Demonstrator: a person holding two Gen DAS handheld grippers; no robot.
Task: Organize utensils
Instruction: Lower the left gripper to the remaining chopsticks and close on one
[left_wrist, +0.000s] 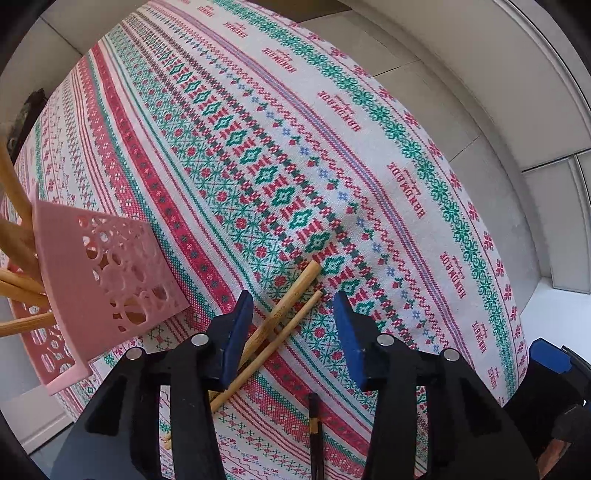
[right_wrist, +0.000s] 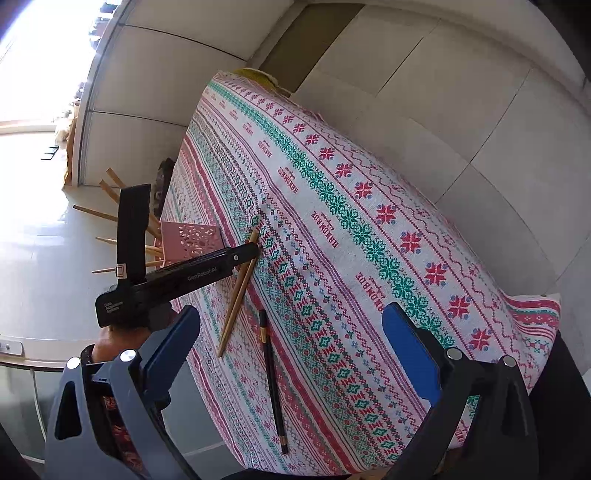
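Note:
Two bamboo chopsticks (left_wrist: 284, 314) lie crossed on the patterned tablecloth (left_wrist: 332, 129); they also show in the right wrist view (right_wrist: 238, 295). My left gripper (left_wrist: 293, 332) is open and hovers over them, the pair lying near its left finger. A black chopstick (right_wrist: 271, 373) lies nearer the table edge; its tip shows in the left wrist view (left_wrist: 314, 417). A pink perforated holder (left_wrist: 99, 273) with several bamboo utensils stands at the left. My right gripper (right_wrist: 291, 350) is open and empty above the table. The left gripper's body (right_wrist: 177, 277) shows in the right wrist view.
The table edge drops off at the left toward the pale tiled floor (right_wrist: 44, 258). A grey tiled wall (right_wrist: 443, 92) lies beyond the table. A bright window (right_wrist: 40, 55) sits at the far left. The right gripper's blue pad (left_wrist: 548, 354) shows at the left view's right edge.

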